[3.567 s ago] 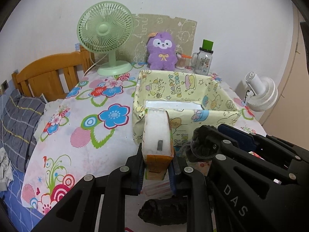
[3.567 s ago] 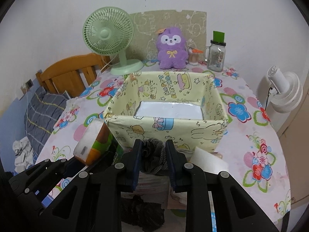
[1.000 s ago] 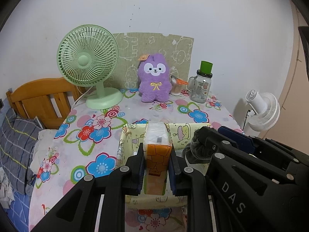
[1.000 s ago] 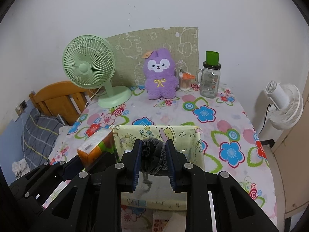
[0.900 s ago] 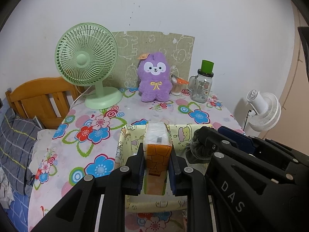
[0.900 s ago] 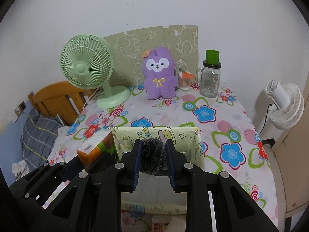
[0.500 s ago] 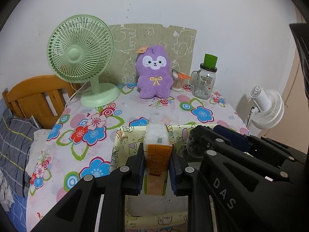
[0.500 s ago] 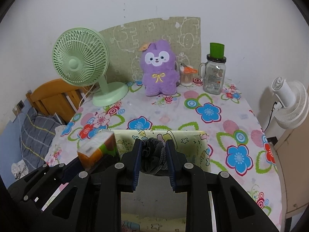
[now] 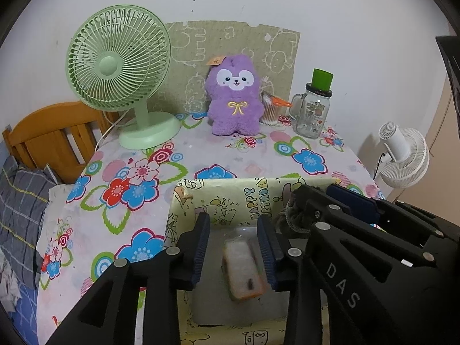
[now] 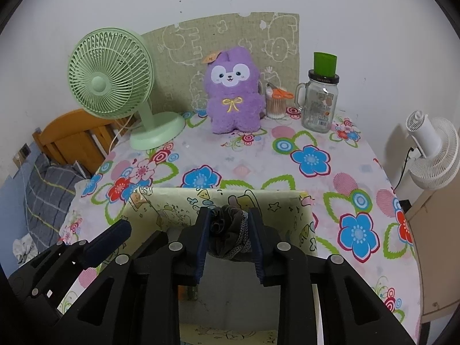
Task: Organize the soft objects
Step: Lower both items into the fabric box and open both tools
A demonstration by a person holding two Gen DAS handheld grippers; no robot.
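Both claws hang over the open top of the yellow cartoon-print box [image 9: 258, 198] that stands on the flower-patterned desk [image 9: 247, 158], and the step in hand looks like dropping the soft things into it. The left claw [image 9: 234, 247] has just been opening: its jaws stand apart with nothing pressed between them, and the tissue pack [image 9: 244, 270], orange-sided with a white top, shows blurred in the gap below them against the pale floor of the box, so it is let go and either falling or just landed; which cannot be told. To do this well, the left claw should be kept over the middle of the box until the pack lies settled, then lifted straight up so its fingers do not catch the soft wall just ahead of them. The right claw [image 10: 229, 230] is closed on a dark grey knitted bundle [image 10: 228, 238], which bulges between its fingertips and hangs a little beneath them; it is above the box, with the far wall just ahead and the floor below. Its release is best made with the jaws opened wide enough that the loose knit does not snag on a pad, and a little aside from the tissue pack, which lies to its left under the other claw. The purple plush toy [image 10: 233, 92] sits well ahead of both claws, by the wall.
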